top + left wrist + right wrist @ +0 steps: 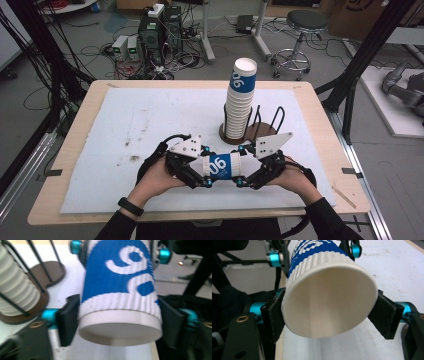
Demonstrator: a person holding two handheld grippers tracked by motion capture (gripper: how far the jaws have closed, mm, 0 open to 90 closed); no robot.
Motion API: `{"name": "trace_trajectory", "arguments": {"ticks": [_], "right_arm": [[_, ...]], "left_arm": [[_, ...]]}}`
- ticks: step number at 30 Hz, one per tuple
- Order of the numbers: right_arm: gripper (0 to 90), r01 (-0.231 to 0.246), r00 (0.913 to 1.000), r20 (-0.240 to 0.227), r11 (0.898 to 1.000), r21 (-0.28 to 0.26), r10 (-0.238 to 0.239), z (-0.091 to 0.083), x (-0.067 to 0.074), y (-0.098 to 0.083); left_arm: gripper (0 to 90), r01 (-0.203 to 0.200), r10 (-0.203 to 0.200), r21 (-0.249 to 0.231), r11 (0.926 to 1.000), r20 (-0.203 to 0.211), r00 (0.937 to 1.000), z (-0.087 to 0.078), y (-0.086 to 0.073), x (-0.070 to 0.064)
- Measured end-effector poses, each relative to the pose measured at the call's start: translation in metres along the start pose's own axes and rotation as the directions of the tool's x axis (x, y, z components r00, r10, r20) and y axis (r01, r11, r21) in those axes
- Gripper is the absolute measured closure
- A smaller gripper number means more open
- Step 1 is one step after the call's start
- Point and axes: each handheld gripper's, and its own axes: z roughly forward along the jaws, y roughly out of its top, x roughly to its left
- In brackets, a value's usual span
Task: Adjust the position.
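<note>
A blue-and-white ribbed paper cup (221,166) lies level between both grippers above the near middle of the counter (75,197). The left gripper (204,172) clamps its base end, the right gripper (241,172) its open, empty mouth end; both pairs of jaws press the cup. It bears large white numerals, "90" or "06". Behind stands a tall cup stack (240,100) in a wire holder (260,125). The white mat (140,120) lies bare to the left.
</note>
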Motion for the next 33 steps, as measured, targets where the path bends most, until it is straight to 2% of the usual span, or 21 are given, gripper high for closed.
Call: {"name": "trace_trajectory", "arguments": {"ticks": [2,5,9,12,17,18,21,22,24,26,29,31,33], "right_arm": [[19.2,0.002,1.0,0.009,1.0,-0.003,-0.002,0.001,0.0,0.0],[18.6,-0.007,0.9999,0.007,0.999,-0.039,0.008,-0.002,-0.001,0.0],[18.6,-0.046,0.9989,-0.001,0.993,-0.105,0.046,-0.009,-0.004,-0.002],[18.6,-0.082,0.9966,-0.004,0.985,-0.152,0.082,-0.013,-0.007,-0.005],[18.6,-0.152,0.9884,-0.033,0.964,-0.217,0.148,-0.012,-0.008,-0.006],[18.6,-0.166,0.9862,-0.042,0.959,-0.229,0.16,-0.011,-0.009,-0.006],[18.6,-0.181,0.9834,-0.064,0.949,-0.258,0.17,-0.007,-0.008,-0.004],[18.6,-0.175,0.9844,-0.061,0.948,-0.266,0.165,-0.006,-0.007,-0.003],[19.7,-0.167,0.986,-0.051,0.947,-0.275,0.159,-0.005,-0.006,-0.002],[21.4,-0.159,0.9872,-0.053,0.951,-0.266,0.15,-0.006,-0.007,-0.003],[23.1,-0.151,0.9884,-0.056,0.958,-0.246,0.141,-0.006,-0.008,-0.003],[23.3,-0.128,0.9917,-0.042,0.97,-0.209,0.121,-0.006,-0.007,-0.001],[23.7,-0.102,0.9947,-0.034,0.98,-0.171,0.097,-0.006,-0.005,0.001]], "left_arm": [[29.1,0.0,0.0,-0.011,0.9999,0.005,1.0,0.0,-0.001,0.001],[29.5,0.002,-0.001,-0.068,0.9977,0.016,0.9999,-0.004,-0.005,0.003],[29.9,0.007,-0.007,-0.146,0.9892,0.004,1.0,-0.01,-0.008,0.006],[30.0,0.036,-0.036,-0.217,0.9756,0.005,0.9993,-0.015,-0.011,0.008],[29.9,0.053,-0.05,-0.33,0.9424,0.016,0.9986,-0.017,-0.015,0.009],[29.9,0.059,-0.054,-0.336,0.94,0.022,0.9983,-0.017,-0.015,0.009],[29.7,0.061,-0.054,-0.33,0.942,0.031,0.9981,-0.014,-0.016,0.009],[29.7,0.065,-0.057,-0.333,0.9406,0.033,0.9978,-0.013,-0.016,0.009],[29.5,0.076,-0.068,-0.323,0.9435,0.036,0.997,-0.012,-0.017,0.009],[29.4,0.078,-0.071,-0.297,0.9517,0.034,0.9969,-0.01,-0.016,0.008],[29.0,0.067,-0.063,-0.217,0.9739,0.022,0.9977,-0.006,-0.013,0.006],[27.3,0.04,-0.039,-0.159,0.9865,0.005,0.9992,-0.004,-0.01,0.004],[27.0,0.018,-0.019,-0.114,0.9933,0.0,0.9998,-0.001,-0.007,0.002]]}}
